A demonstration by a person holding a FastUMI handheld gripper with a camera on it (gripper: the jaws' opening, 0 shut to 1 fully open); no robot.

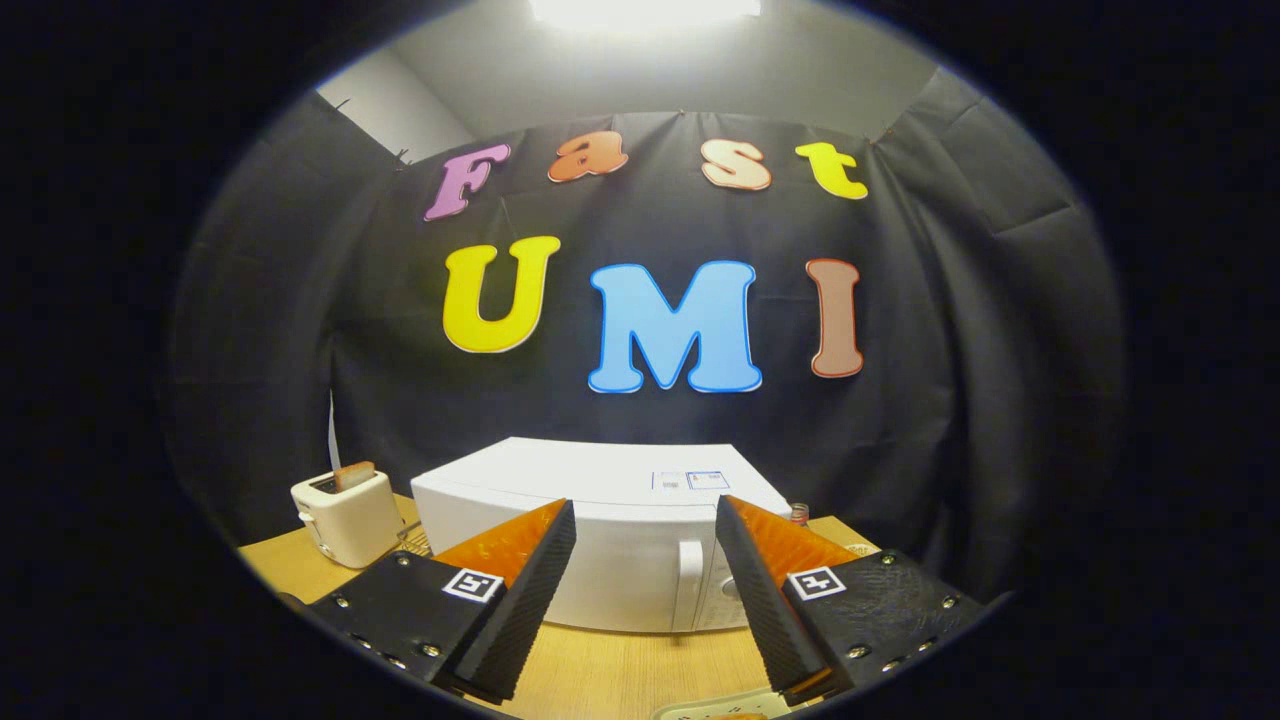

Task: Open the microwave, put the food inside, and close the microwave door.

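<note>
white microwave (600,540) door closed, beyond tongs (645,560) | tongs spread apart, gripping nothing | on wooden table (620,670)

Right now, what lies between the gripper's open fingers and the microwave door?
In the gripper view, bare wooden table separates the gripper, fingers open and empty, from the closed microwave; its door handle shows through the gap.

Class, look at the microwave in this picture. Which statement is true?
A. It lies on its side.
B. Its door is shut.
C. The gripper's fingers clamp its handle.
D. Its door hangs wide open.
B: the microwave door sits flush, its handle beyond the open gripper.
</note>
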